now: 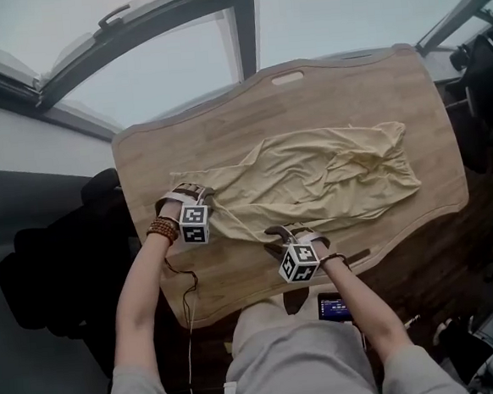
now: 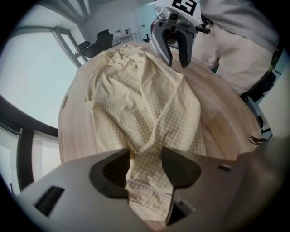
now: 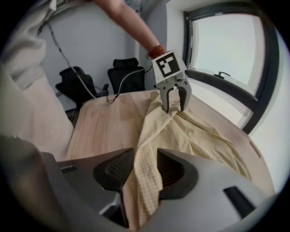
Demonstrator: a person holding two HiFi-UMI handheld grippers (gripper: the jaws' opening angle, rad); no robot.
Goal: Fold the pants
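Pale yellow checked pants (image 1: 313, 178) lie spread and wrinkled across the wooden table (image 1: 225, 134). My left gripper (image 1: 193, 193) is at the cloth's left end near the table's left edge. My right gripper (image 1: 288, 233) is at the cloth's near edge. In the left gripper view the left gripper (image 2: 145, 158) points steeply down, jaws apart, with a hemmed band of the pants (image 2: 136, 90) lying loosely between them. In the right gripper view the right gripper (image 3: 146, 158) also has its jaws apart, with a fold of the pants (image 3: 195, 136) hanging in the gap. Each gripper shows in the other's view: right gripper (image 2: 176, 61), left gripper (image 3: 175, 108).
The table has a handle slot (image 1: 287, 78) at its far edge, under large windows. Black chairs (image 1: 102, 195) stand to the left. A thin cable (image 1: 186, 299) hangs off the near left edge. A small lit device (image 1: 333, 306) rests on the person's lap.
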